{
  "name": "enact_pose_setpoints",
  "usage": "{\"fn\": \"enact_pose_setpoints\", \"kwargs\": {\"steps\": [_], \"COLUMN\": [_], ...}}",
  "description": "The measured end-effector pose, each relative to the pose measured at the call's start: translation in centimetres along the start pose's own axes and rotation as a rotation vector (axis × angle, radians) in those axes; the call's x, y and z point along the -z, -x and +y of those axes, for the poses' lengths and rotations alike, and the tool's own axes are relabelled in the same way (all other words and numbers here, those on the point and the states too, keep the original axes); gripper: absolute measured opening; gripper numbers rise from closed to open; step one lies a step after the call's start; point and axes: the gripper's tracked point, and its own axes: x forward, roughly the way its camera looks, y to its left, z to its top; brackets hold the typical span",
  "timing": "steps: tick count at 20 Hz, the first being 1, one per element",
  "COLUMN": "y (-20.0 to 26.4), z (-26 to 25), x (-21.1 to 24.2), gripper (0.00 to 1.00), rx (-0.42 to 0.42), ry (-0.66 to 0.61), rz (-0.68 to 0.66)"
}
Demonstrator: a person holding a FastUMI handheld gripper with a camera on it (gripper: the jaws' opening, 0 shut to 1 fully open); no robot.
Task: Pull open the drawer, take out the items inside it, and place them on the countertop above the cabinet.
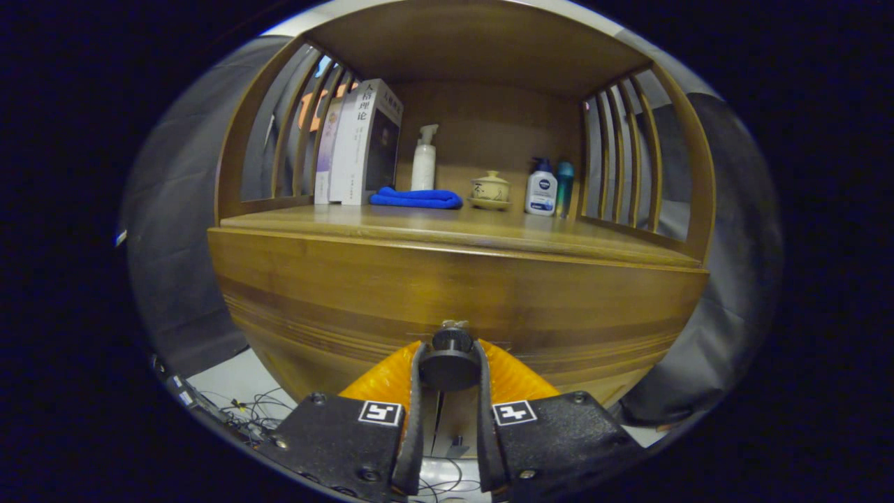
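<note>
Two black gripper fingers (480,398) clamp the round dark drawer knob (450,360) on the wooden cabinet drawer (454,293). An off-axis pull might slip them off.

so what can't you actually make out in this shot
- Inside of the drawer: closed front hides its contents, gripper view.
- Gripper on the knob: fingers sit on both sides of it, but real pressure can't be judged.
- Books: those behind the front one are mostly covered by it and the slats.
- Teal bottle: partly hidden behind the white bottle.
- Cabinet base: cut off below by the gripper body.
</note>
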Motion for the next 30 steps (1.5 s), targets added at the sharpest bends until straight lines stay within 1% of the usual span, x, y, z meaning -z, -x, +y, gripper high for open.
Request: {"fn": "enact_pose_setpoints", "kwargs": {"steps": [3,6,9,19,30], "y": [0.5,1.8,3.2,8.4,12.3], "z": [-0.1,0.1,0.0,0.1,0.3], "x": [0.4,0.7,1.3,3.2,5.0], "gripper": [0.34,0.34,0.34,0.34,0.34], "rx": [-0.001,-0.009,-0.016,-0.045,-0.067], "ry": [0.027,0.006,0.020,-0.001,-0.032], "rz": [0.001,0.001,-0.009,-0.028,-0.035]}}
